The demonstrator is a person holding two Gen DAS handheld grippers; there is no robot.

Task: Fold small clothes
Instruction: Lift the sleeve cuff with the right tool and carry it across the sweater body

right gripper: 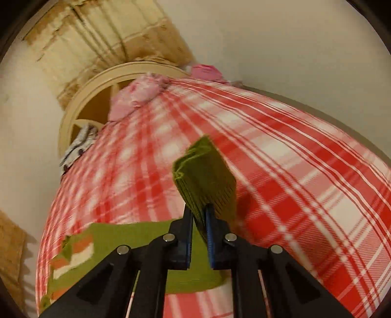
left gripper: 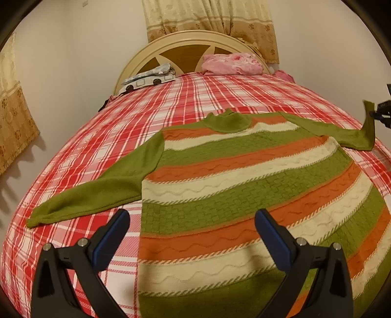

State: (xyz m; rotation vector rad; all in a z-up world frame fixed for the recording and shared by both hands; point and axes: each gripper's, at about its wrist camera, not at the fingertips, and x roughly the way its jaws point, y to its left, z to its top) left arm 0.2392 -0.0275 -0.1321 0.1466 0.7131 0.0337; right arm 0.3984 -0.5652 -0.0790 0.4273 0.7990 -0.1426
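A small striped sweater point(left gripper: 232, 186), green, orange and cream with green sleeves, lies flat on the red plaid bed point(left gripper: 136, 115). My left gripper point(left gripper: 191, 220) is open and empty, hovering over the sweater's lower left part. My right gripper point(right gripper: 199, 210) is shut on the green cuff point(right gripper: 205, 176) of the sweater's right sleeve and holds it lifted off the bed. In the left wrist view that lifted cuff point(left gripper: 369, 117) and the right gripper point(left gripper: 382, 112) show at the far right edge. The left sleeve point(left gripper: 97, 190) lies stretched out flat.
A cream headboard point(left gripper: 185, 41) stands at the far end of the bed. Pink clothes point(left gripper: 229, 63) and a blue-white patterned item point(left gripper: 149, 75) lie by it. Curtains point(left gripper: 210, 19) hang behind. A wall runs along the left side.
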